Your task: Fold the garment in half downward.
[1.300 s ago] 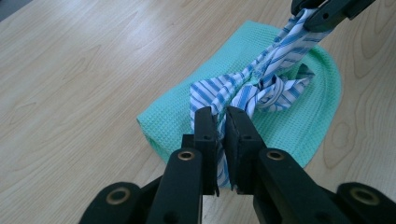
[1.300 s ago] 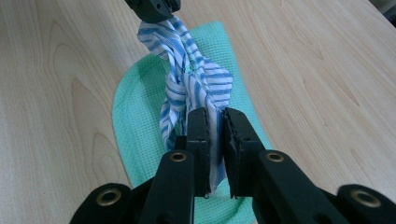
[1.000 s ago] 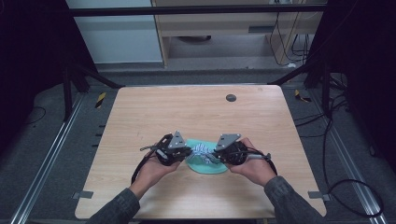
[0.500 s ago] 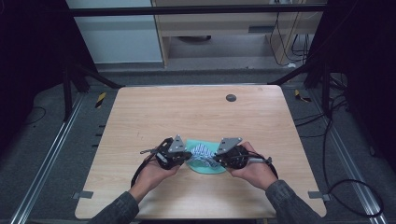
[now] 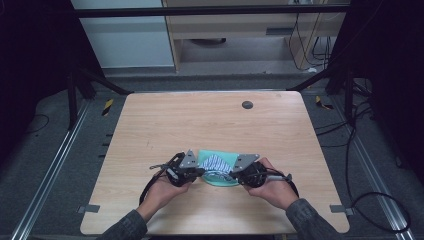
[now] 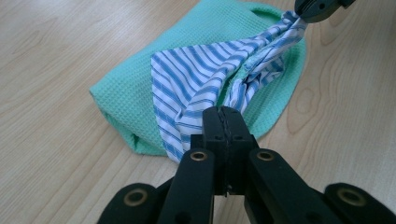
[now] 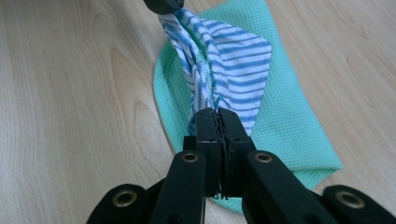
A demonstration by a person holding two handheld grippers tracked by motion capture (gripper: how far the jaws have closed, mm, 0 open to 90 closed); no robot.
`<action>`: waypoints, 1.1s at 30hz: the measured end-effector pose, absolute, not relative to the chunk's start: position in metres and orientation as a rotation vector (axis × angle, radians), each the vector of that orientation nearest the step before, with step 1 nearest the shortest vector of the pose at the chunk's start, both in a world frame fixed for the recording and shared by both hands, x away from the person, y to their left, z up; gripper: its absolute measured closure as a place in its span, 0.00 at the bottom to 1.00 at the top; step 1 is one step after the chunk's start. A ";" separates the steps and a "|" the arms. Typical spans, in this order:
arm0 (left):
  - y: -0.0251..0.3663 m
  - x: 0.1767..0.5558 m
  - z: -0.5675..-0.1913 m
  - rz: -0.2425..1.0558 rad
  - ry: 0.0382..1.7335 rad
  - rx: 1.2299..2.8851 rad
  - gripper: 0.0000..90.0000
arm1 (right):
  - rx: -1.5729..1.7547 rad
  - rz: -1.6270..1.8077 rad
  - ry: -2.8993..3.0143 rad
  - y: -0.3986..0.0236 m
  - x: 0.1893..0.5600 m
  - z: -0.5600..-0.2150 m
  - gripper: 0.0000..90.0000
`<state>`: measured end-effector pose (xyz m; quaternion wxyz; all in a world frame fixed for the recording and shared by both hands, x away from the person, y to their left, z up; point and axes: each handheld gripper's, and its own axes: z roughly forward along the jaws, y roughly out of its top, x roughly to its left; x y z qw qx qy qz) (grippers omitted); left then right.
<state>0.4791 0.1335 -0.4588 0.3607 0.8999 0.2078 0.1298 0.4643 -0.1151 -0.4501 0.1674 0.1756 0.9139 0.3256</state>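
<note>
Both grippers are clamped on the same striped cloth, one at each end. Left gripper: jaws shut tight on the near bunched corner. Right gripper: same at the opposite corner, and its jaws have just been closing, fabric pinched between them. From the high view the left gripper and right gripper face each other across the cloth near the front edge of the table, roughly centred left to right, hands low behind them. The striped cloth lies on top of a green waffle-weave cloth, which sits flat on the wood and looks folded or doubled at one edge. My read on the two-corner grip: it puts the striped piece under tension between the hands, so it can be lifted off, spread or folded without dragging the green one along; pinching only the blue-white fabric keeps the layers separable, though I can't tell whether a bit of green edge is caught too. Long axis of the striped cloth now runs gripper to gripper, left-right across the table, gathered into a ridge along that line, with a loose triangular flap fanning out to the far side. The stripes run roughly along the same axis.
</note>
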 end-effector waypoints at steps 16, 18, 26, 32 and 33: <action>0.134 0.471 -0.464 0.317 0.513 2.337 1.00 | 0.488 0.909 2.642 -0.116 0.455 -0.461 1.00; 0.134 0.470 -0.466 0.318 0.504 2.346 1.00 | 0.478 0.901 2.652 -0.116 0.453 -0.464 1.00; 0.134 0.465 -0.473 0.304 0.488 2.374 1.00 | 0.466 0.884 2.676 -0.115 0.450 -0.469 1.00; 0.134 0.462 -0.477 0.291 0.485 2.382 1.00 | 0.455 0.867 2.694 -0.115 0.447 -0.473 1.00; 0.134 0.461 -0.477 0.288 0.486 2.380 1.00 | 0.456 0.863 2.695 -0.115 0.446 -0.474 1.00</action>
